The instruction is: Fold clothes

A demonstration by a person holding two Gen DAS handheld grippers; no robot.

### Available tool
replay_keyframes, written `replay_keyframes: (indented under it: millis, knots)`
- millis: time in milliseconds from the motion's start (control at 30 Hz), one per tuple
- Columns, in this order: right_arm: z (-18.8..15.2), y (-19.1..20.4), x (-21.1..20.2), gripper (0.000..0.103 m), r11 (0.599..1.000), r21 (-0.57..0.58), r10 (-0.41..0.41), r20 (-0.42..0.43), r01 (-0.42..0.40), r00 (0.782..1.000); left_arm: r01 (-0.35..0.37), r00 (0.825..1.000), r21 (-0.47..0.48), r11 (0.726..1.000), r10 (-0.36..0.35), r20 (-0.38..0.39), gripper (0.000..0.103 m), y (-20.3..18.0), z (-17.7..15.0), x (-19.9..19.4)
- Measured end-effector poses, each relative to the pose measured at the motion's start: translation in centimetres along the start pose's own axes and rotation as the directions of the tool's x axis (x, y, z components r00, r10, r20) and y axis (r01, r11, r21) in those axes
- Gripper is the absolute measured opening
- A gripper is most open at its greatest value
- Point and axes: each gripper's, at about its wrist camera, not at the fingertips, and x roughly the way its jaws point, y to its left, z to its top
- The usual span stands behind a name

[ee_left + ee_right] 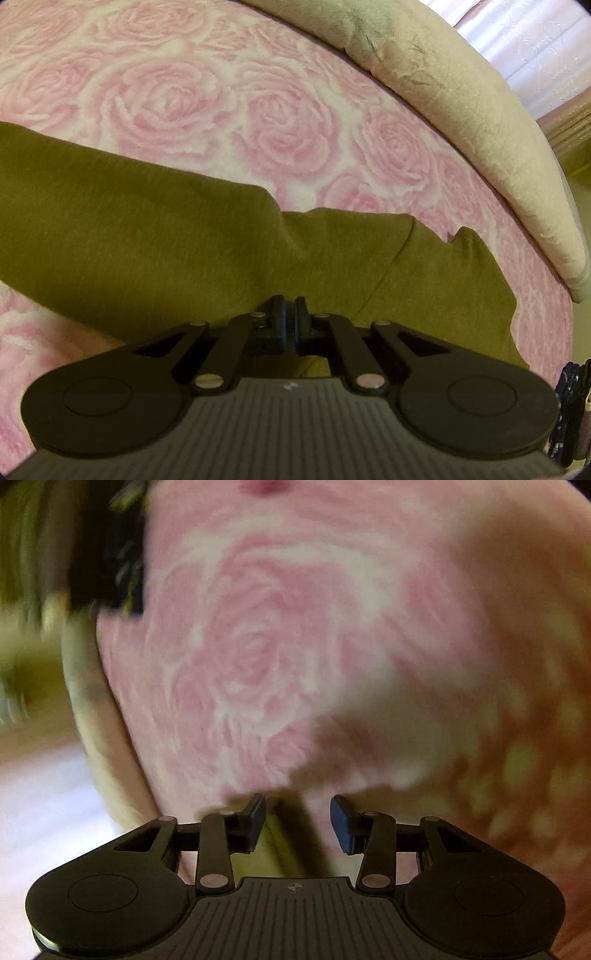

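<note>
While pressed together at lower centre of the left wrist view, left gripper clamped on a fold of olive-green garment, fabric pinched between its dark pads. Garment spread as a broad band from the left edge across mid-frame to the lower right, lying on pink rose-patterned blanket; a diagonal seam visible right of the pads, and a notched edge at the cloth's upper right. Beige cushion arching along the blanket's upper right border; pale curtain in the upper right corner; dark patterned item at the lower right edge, too cropped to identify.

Right wrist view heavily motion-blurred. Right gripper at lower centre with blue-faced pads apart, nothing between them; same rose blanket filling mid-frame. Blurred dark object at upper left, unidentifiable. Olive-green cloth not clearly distinguishable in this view.
</note>
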Motion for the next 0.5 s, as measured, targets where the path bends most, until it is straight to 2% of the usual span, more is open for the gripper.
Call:
replay_keyframes:
  millis: [33,67,100,133,167,233,267,300,333,433,467,500]
  knots:
    - [-0.2,1.1,-0.4,0.043,0.990,-0.137,-0.041,0.019,0.043,0.999,-0.002,1.000,-0.004,1.000,0.002,-0.001,0.003,0.0,-0.1,0.0]
    - [-0.6,2.1,-0.8,0.043,0.954,-0.283,-0.089,0.040,0.097,0.995,-0.005,1.000,-0.007,1.000,0.005,-0.002,0.003,-0.1,-0.2,0.0]
    - [-1.4,3.1,-0.7,0.043,0.878,-0.457,-0.133,0.051,0.141,0.990,-0.008,1.000,-0.010,1.000,0.008,-0.002,0.003,-0.1,-0.4,0.0]
    - [-2.7,4.1,-0.3,0.043,0.752,-0.636,-0.175,0.060,0.173,0.983,-0.011,1.000,-0.011,1.000,0.011,0.001,0.003,-0.2,-0.5,0.1]
    - [-4.2,4.7,0.2,0.043,0.619,-0.765,-0.194,0.070,0.178,0.978,-0.014,1.000,-0.012,1.000,0.014,0.006,0.003,-0.2,-0.6,0.1]
    - [-7.7,5.1,1.3,0.043,0.352,-0.924,-0.197,0.079,0.146,0.977,-0.020,1.000,-0.015,1.000,0.020,0.014,0.003,-0.3,-0.9,0.2]
    - [-8.9,5.3,1.9,0.043,0.290,-0.950,-0.185,0.067,0.119,0.980,-0.023,1.000,-0.016,1.000,0.023,0.018,0.003,-0.4,-1.0,0.2]
    - [-9.8,5.4,2.5,0.043,0.297,-0.951,-0.162,0.040,0.087,0.986,-0.025,0.999,-0.020,0.999,0.026,0.021,0.003,-0.5,-1.1,0.3]
    - [-10.4,5.6,3.0,0.043,0.324,-0.944,-0.141,0.017,0.063,0.990,-0.026,0.999,-0.020,0.999,0.027,0.022,0.003,-0.5,-1.1,0.2]
    - [-10.4,7.1,4.3,0.044,0.466,-0.883,-0.117,-0.010,0.047,0.993,-0.029,0.999,-0.011,1.000,0.029,0.020,0.003,-0.6,-1.1,0.2]
    - [-10.5,7.2,4.3,0.044,0.488,-0.871,-0.135,-0.008,0.059,0.991,-0.030,0.999,-0.006,1.000,0.030,0.019,0.003,-0.6,-1.1,0.2]
    - [-10.9,7.3,4.3,0.050,0.491,-0.868,-0.151,-0.002,0.073,0.989,-0.031,0.999,-0.009,0.999,0.031,0.021,0.003,-0.6,-1.1,0.2]
